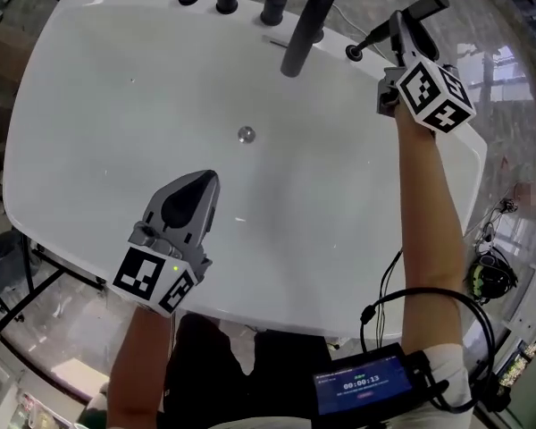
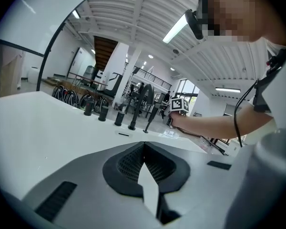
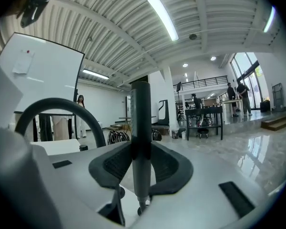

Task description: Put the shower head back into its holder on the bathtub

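Right gripper (image 1: 400,36): clamping across the shaft of the slim dark shower head (image 1: 422,10) at the far right corner of the bathtub (image 1: 89,70), pads pressing it from both sides
Shower head: leaning up and away to the right, its lower end reaching down to the far rim just right of the spout (image 1: 305,25) – whether that end is meeting the holder cannot be told
Left gripper (image 1: 205,186): hanging over the near left of the basin, fingertips together, carrying nothing
Risk, missing the holder: the shaft is tilting rather than standing straight, so the tip is likely heading for the rim beside the opening and skidding across the glossy white edge
Risk, slipping: the jaws are gripping a smooth round shaft at a single band – any push against the rim is likely twisting or sliding it between the pads
Risk, the spout: it is crowding the lower end on the left, so a swing that way is risking a knock
Risk, no backup: the free gripper is staying well apart, offering nothing to steady a wobble
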